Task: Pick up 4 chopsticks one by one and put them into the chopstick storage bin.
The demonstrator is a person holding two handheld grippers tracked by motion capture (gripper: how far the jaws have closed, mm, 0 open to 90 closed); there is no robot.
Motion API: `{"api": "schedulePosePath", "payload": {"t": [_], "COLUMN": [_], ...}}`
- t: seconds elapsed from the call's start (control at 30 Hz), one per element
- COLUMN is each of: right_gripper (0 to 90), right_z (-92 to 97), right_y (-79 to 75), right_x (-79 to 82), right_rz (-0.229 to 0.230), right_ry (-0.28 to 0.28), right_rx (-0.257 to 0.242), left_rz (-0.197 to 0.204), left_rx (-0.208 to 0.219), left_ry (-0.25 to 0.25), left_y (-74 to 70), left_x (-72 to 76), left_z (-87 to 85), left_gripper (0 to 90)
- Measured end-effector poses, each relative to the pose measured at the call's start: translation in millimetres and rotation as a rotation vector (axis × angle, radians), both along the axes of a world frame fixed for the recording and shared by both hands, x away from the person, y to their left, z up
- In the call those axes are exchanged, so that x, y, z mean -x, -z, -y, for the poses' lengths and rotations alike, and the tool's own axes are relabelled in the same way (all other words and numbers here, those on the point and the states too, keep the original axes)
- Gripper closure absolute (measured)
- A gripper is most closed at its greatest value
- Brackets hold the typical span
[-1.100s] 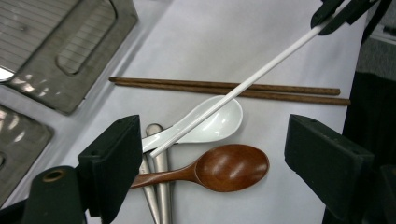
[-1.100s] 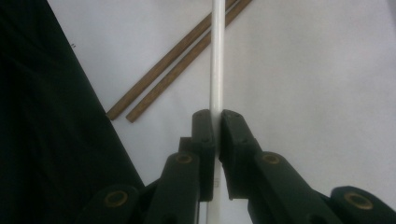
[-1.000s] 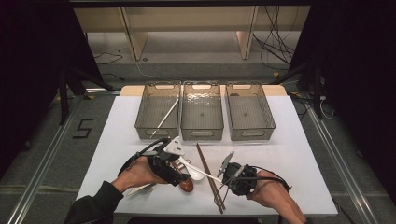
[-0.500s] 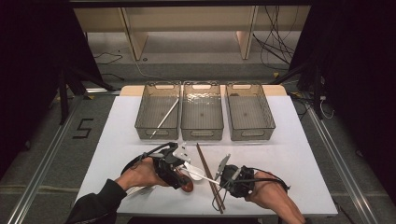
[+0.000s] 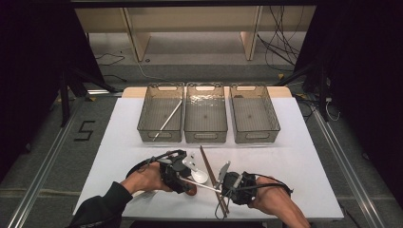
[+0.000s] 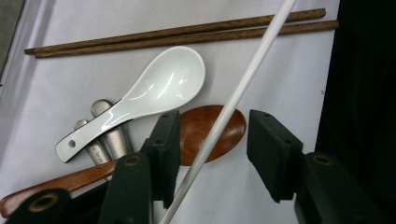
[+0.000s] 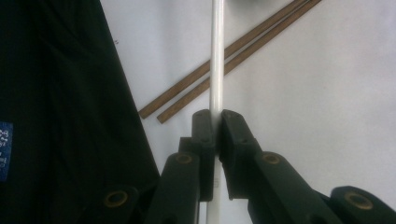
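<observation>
White tabletop (image 5: 304,156) carries three clear bins along its far side, and near the front edge both grippers meet over a small heap of cutlery. Clamped tight in the right gripper (image 7: 215,122) is a white chopstick (image 7: 217,56), its jaws pressed together on the shaft, which runs straight out ahead of them. In the left gripper view that same white chopstick (image 6: 233,100) crosses slantwise between the left gripper (image 6: 212,154) jaws, which have just been closing yet stand apart, neither pad pressing on it. Beneath it lie a wooden spoon (image 6: 210,130), a white ceramic spoon (image 6: 154,91) and metal handles (image 6: 109,135). Two brown chopsticks (image 6: 187,35) rest side by side just beyond the white spoon.
</observation>
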State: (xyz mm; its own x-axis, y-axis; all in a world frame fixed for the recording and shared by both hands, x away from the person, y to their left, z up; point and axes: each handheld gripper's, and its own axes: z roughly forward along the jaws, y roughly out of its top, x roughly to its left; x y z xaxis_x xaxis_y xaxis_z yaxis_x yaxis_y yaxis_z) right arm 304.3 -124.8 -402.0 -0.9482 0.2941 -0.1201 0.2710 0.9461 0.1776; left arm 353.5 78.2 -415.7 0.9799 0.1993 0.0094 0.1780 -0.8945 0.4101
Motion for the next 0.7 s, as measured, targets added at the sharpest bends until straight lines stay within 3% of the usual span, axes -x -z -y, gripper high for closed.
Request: {"api": "schedulePosePath", "payload": {"t": [0.33, 0.63, 0.7], "right_gripper": [84.9, 82.5, 78.9], "right_z": [-1.0, 2.0, 4.5], "right_y": [-0.1, -1.2, -2.4], "right_x": [2.4, 2.7, -0.5], "right_rz": [-0.015, 0.035, 0.066], "right_ry": [-0.011, -0.073, -0.027], "right_rx": [-0.01, -0.012, -0.026], "left_rz": [-0.009, -0.038, -0.06], "left_rx": [-0.036, -0.055, -0.04], "left_ry": [0.024, 0.094, 0.118], "left_y": [2.6, 2.6, 1.7], "left_x": [1.0, 6.4, 8.2], "left_z": [2.0, 1.7, 2.0], "left_gripper": [72.4, 79.5, 82.5]}}
